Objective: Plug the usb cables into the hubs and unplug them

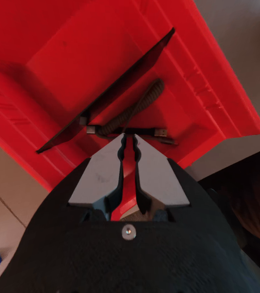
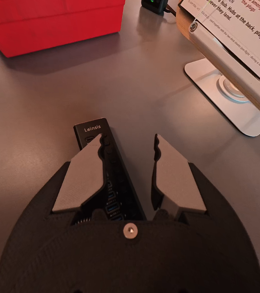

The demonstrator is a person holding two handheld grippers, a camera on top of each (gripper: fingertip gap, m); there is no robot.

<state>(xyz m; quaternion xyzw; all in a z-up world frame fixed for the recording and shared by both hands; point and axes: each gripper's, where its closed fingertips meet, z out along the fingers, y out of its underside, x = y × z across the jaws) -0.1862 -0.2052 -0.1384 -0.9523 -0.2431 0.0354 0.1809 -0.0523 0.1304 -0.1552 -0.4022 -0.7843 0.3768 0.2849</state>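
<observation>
My left gripper (image 1: 129, 134) is almost closed just above the short black cable (image 1: 142, 131) – light, floppy; I should pinch its stiff plug (image 1: 161, 132). My right gripper (image 2: 128, 135) is open over the rigid hub (image 2: 94, 128).

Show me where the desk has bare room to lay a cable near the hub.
Bare desk lies between the red bin, the black hub and the white stand base. Inside the bin, the cables crowd one divider corner.
</observation>
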